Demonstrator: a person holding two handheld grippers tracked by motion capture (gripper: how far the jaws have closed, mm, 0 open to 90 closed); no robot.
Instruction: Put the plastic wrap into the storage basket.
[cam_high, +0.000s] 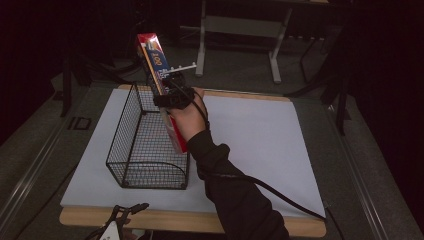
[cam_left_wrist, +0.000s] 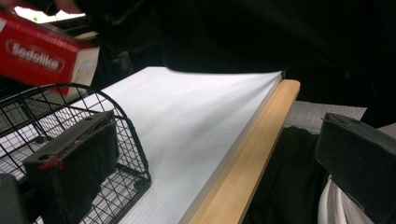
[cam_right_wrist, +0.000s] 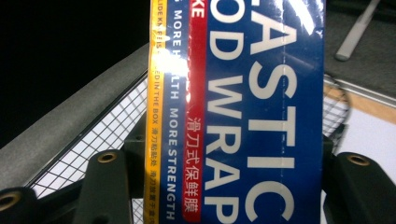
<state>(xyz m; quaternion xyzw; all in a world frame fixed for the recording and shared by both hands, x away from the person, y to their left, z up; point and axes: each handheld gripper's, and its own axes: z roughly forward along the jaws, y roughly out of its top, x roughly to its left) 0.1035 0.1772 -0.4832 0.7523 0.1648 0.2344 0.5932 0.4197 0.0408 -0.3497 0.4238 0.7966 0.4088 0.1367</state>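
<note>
Basket count is one, a black wire-mesh basket (cam_high: 145, 145) on the white-covered wooden table (cam_high: 260, 140), its right end entered by one long red-and-blue plastic-wrap box (cam_high: 159, 75) clamped by the right gripper (cam_high: 172, 95), left gripper (cam_high: 127, 212) unclenched near the table's front edge.

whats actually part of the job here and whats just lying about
In the job:
- wrap box, clamped in the right claw, tilted over the basket's edge
- wire basket on the white mat
- white mat

Lying about:
- left claw, open and idle at the table's near edge
- metal stand on the floor behind the table
</note>
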